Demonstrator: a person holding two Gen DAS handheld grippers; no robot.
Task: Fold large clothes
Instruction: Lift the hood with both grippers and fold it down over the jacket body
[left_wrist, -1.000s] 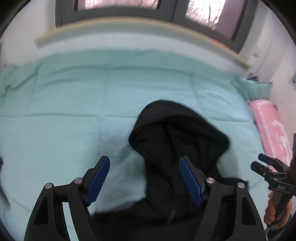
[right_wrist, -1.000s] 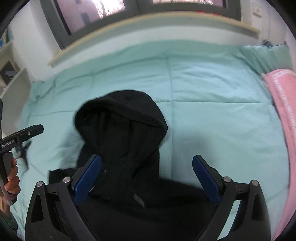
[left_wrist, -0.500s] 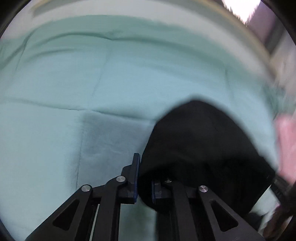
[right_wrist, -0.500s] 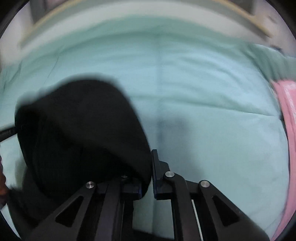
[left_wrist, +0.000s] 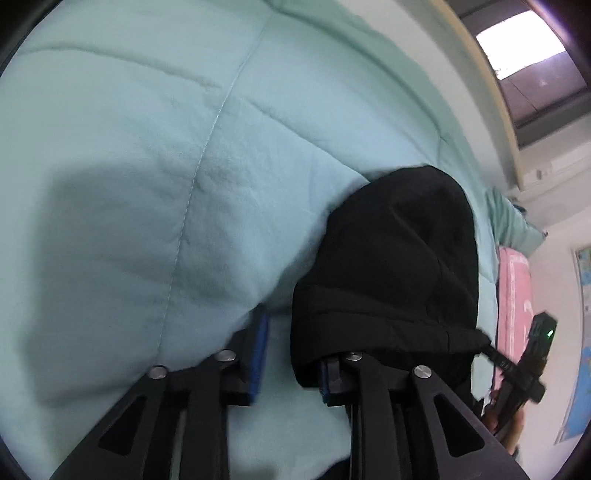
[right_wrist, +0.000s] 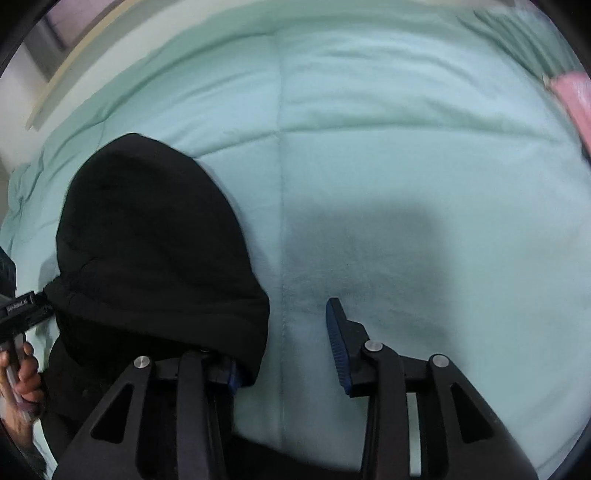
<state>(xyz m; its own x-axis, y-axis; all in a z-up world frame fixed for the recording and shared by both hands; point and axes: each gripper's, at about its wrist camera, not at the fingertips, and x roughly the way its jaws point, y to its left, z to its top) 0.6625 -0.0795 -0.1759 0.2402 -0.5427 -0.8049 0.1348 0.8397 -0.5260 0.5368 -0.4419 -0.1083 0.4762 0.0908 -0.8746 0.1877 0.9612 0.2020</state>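
A black hoodie lies on a mint green quilt; its hood (left_wrist: 402, 266) fills the right of the left wrist view and the left of the right wrist view (right_wrist: 155, 236). My left gripper (left_wrist: 291, 358) is open low over the quilt; the hood's edge drapes over its right finger. My right gripper (right_wrist: 284, 347) is open too, and the hood covers its left finger. The right gripper's body shows at the left wrist view's right edge (left_wrist: 532, 365); the left gripper's body shows at the right wrist view's left edge (right_wrist: 22, 314).
The mint quilt (right_wrist: 406, 155) covers the bed around the hood. A pink cloth (left_wrist: 513, 291) lies at the bed's right side, also in the right wrist view (right_wrist: 572, 96). A window (left_wrist: 532, 55) and a pale wall stand behind the bed.
Both grippers were shut on the hood's edges half a second ago and have now opened, letting go. Both have dropped closer to the quilt, and the hood lies down on it.
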